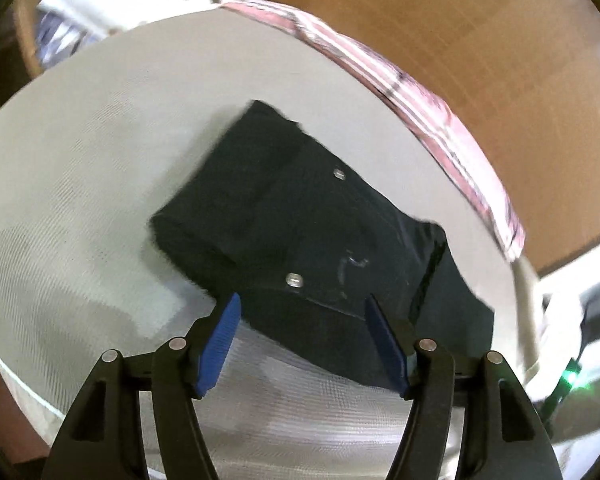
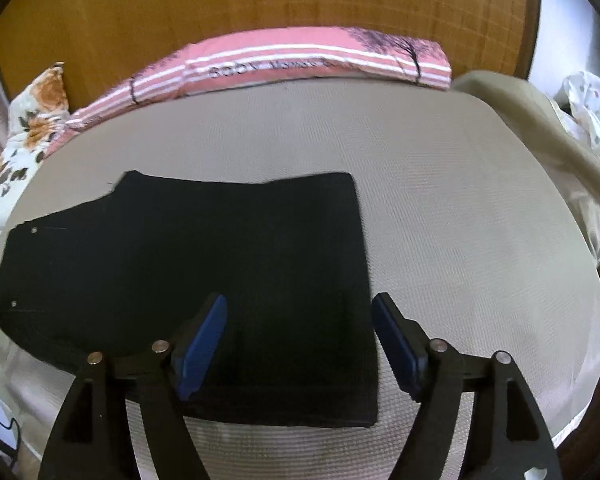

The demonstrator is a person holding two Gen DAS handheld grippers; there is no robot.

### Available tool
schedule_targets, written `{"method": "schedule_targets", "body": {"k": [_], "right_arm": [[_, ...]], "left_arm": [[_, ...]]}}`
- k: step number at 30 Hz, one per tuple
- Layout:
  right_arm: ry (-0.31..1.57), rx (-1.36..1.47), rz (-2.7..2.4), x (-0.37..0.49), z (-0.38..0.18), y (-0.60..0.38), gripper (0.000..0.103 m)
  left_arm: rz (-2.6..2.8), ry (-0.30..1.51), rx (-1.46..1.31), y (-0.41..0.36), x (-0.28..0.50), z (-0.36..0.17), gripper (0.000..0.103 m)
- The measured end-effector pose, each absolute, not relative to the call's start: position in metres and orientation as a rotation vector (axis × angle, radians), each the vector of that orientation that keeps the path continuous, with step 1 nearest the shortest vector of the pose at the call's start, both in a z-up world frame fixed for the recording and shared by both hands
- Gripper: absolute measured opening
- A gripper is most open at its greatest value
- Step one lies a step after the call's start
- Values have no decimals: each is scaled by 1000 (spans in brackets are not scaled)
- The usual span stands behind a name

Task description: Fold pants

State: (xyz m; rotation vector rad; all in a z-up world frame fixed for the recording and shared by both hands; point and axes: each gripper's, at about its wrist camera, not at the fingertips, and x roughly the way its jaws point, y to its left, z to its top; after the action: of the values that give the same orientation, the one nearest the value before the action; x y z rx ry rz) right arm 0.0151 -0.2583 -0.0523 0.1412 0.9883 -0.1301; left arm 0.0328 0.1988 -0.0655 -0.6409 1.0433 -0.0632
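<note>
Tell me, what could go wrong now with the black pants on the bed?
1. The left tool hangs open right over the waistband end of the black pants. If it dips, a tip could snag the cloth and pull the fold open.
2. The right tool straddles the folded edge of the pants; closing there could lift only the top layer.
3. The pants lie near the front edge of the bed cover; a nudge might slide them off.

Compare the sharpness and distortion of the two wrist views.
Left wrist view: motion-smeared, the black pants and striped pillow soft-edged. Right wrist view: crisper, the mat weave and pants edges clear. Both bow straight lines, fisheye-style, with dark corners.
</note>
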Motion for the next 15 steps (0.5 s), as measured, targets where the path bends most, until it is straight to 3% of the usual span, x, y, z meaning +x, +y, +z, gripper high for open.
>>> {"method": "schedule_targets", "body": {"k": [15], "right_arm": [[1015, 164, -27, 14, -59, -230, 75]], "left_arm": [[-8, 1061, -979, 253, 32, -115, 66]]}}
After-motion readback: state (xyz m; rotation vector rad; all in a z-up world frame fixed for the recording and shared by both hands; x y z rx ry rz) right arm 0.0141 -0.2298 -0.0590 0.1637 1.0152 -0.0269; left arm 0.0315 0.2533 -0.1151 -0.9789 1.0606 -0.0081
